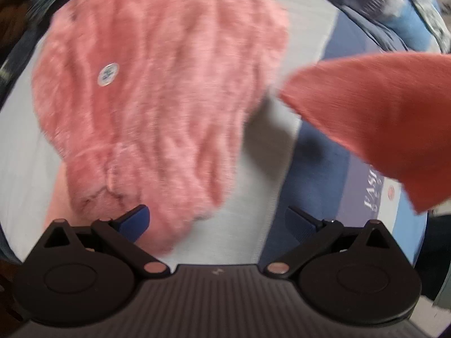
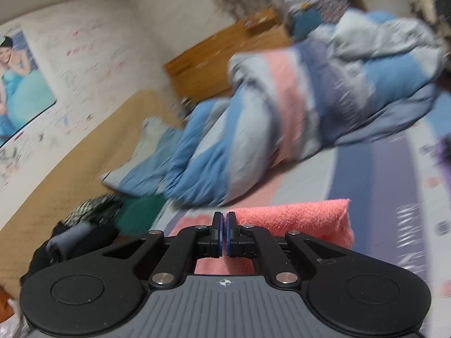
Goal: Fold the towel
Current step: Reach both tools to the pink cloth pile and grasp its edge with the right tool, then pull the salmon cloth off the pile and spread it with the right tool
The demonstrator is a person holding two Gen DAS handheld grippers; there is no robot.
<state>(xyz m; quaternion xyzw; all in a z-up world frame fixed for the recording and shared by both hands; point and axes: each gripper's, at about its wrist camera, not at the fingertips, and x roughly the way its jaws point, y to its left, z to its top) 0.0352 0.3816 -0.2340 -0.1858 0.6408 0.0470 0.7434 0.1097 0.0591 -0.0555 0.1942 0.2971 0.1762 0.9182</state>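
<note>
Left gripper (image 1: 217, 221) above pink towel (image 1: 157, 84) on bed (image 1: 304, 36), jaws released (holding nothing). Right gripper (image 2: 224, 233) jaws clenched, grasping towel fold.

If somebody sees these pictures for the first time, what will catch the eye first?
The pink towel fills the left wrist view, lying on the bed below the open left gripper. In the right wrist view, the right gripper, jaws shut, holds a towel edge, with a crumpled blue quilt behind.
</note>
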